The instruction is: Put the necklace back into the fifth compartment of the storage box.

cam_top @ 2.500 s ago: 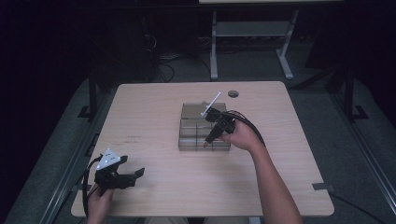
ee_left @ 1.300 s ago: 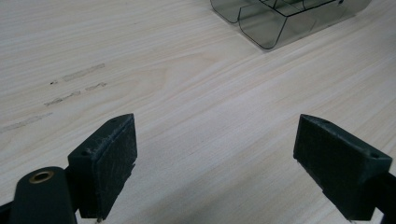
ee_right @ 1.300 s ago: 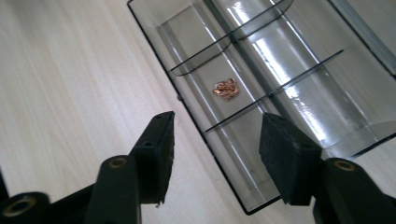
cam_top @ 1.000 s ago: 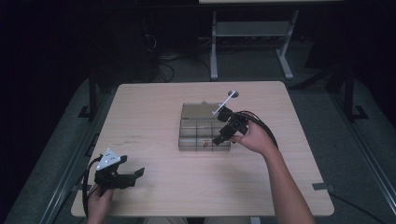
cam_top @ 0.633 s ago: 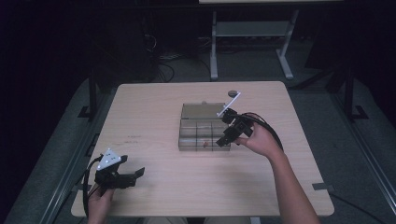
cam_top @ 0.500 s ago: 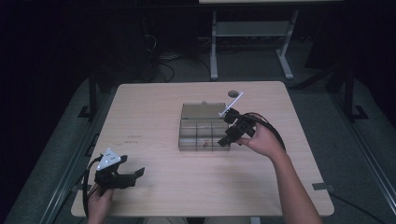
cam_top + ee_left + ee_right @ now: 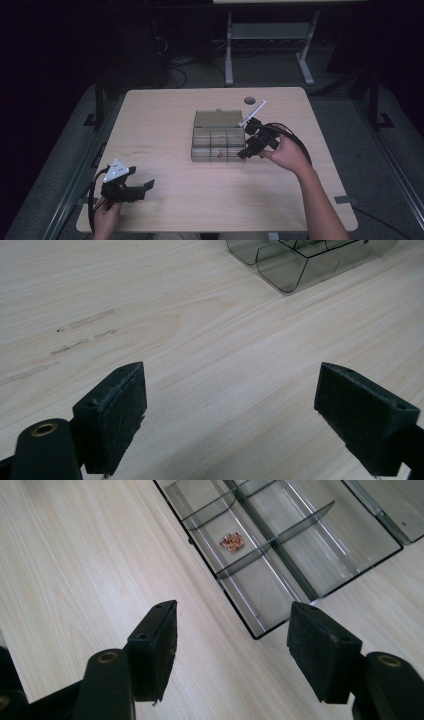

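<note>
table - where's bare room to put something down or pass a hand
Free: the table left of the clear compartment box, and the near strip between the left gripper and the right forearm. Crowded: the box's right side, where the right gripper hovers.

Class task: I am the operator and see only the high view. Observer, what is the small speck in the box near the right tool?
Observer: In the right gripper view it is a crumpled copper-coloured bit, alone in one compartment of the clear box.
Operator: Is the right tool holding anything?
Observer: No. The right tool has just been opening; nothing lies between its pads, bare table below.
Operator: And the left tool?
Observer: The left tool is open too, over bare wood, the box's corner ahead of it.
</note>
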`<state>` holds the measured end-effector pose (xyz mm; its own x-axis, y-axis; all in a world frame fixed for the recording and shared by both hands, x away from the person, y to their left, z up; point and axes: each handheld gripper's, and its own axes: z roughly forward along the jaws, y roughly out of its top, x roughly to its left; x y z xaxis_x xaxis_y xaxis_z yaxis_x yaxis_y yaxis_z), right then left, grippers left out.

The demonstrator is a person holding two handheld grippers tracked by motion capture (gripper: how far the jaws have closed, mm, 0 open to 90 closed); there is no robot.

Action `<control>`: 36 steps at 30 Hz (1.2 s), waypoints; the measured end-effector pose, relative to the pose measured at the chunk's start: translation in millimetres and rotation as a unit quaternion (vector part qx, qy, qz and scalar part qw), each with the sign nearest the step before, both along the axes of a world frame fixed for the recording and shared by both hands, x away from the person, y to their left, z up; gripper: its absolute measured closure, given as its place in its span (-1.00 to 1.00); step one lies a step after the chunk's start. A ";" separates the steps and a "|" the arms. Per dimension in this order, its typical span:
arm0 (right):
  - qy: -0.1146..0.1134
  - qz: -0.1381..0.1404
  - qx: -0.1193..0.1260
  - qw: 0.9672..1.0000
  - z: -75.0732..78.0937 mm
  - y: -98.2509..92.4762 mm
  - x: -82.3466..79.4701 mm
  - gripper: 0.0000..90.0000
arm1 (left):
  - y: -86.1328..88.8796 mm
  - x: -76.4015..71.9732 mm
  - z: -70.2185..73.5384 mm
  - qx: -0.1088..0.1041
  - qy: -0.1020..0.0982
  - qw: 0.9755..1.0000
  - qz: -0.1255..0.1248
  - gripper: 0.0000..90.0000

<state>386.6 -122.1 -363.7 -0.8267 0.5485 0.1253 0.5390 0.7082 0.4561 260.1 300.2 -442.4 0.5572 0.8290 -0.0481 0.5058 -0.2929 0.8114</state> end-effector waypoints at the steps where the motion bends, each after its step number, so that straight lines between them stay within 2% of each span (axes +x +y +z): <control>1: 0.000 -0.003 -0.003 1.000 -1.2 -2.4 -1.0 -0.20 | -0.3 0.0 -0.1 0.000 0.000 1.000 0.000 -0.71; 9: -0.002 -0.011 -0.006 1.000 -7.1 -12.6 -8.2 -0.23 | -0.8 -0.1 0.1 0.011 0.000 1.000 -0.005 -0.71; 13: -0.001 -0.017 -0.001 1.000 -10.1 -18.6 -12.2 -0.25 | -1.3 -0.5 0.1 0.009 -0.002 1.000 -0.005 -0.71; 22: 0.006 -0.028 -0.008 1.000 -22.6 -33.2 -23.2 -0.27 | -1.8 -0.4 -0.4 0.008 0.000 1.000 -0.004 -0.71; 36: 0.005 -0.032 -0.001 0.999 -26.4 -46.9 -35.5 -0.29 | -1.9 -0.1 -0.9 0.010 0.002 1.000 -0.004 -0.71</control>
<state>351.1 -169.0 -390.1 -0.7892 0.5999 0.1315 0.5871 0.6739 0.4486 260.1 298.3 -443.3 0.5643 0.8249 -0.0338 0.5070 -0.3139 0.8027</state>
